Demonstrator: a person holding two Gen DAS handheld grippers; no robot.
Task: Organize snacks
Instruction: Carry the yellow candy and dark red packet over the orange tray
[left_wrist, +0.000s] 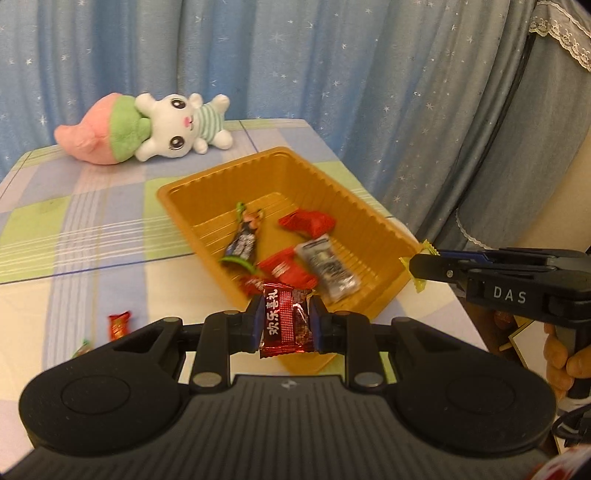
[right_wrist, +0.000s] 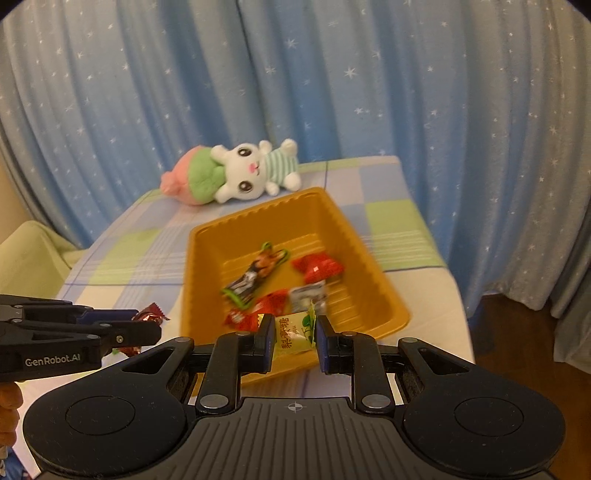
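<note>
On the checked tablecloth before starry curtains, both grippers apparently clamp wrapped candies.

White characters 欢乐喜礼 stand on the dark red candy wrapper at 6 o'clock, "DAS" stands on the right gripper at 3 o'clock, and "GenRobot.AI" stands on the left gripper at 9 o'clock.

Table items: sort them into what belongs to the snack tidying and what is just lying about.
Job:
gold tray, with wrapped snacks in it
dark red candy, in left gripper
yellow-green candy, in right gripper
small red candy, loose on the tablecloth

Lying about:
plush bunny
star curtain
</note>
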